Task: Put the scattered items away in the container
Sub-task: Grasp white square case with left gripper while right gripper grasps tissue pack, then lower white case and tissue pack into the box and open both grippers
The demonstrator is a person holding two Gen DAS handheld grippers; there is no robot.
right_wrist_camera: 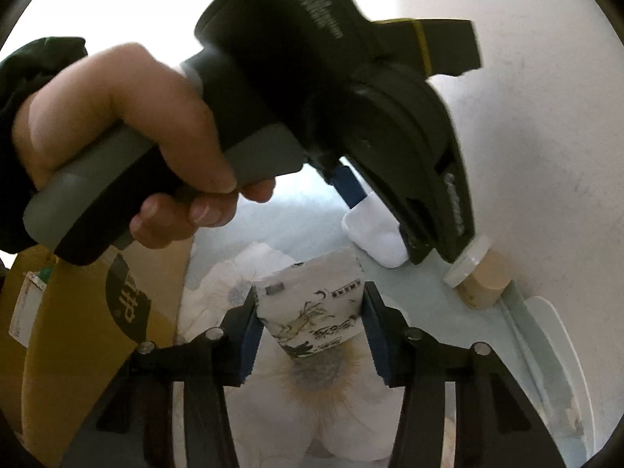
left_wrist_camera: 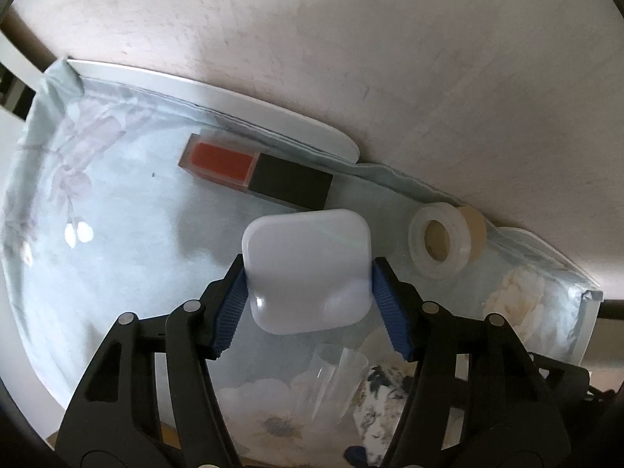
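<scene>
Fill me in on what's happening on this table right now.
A person is tidying with a gripper in each hand. The left gripper has its jaws closed on a white rounded case. The right gripper grips a small printed packet. A red lip gloss tube and a tape roll lie on the floral cloth.

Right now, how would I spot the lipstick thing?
Find the pale blue flowered cloth on the table. Near its far edge, beyond the white case, lies the lip gloss: the only long square stick, half orange-red, half black.
</scene>
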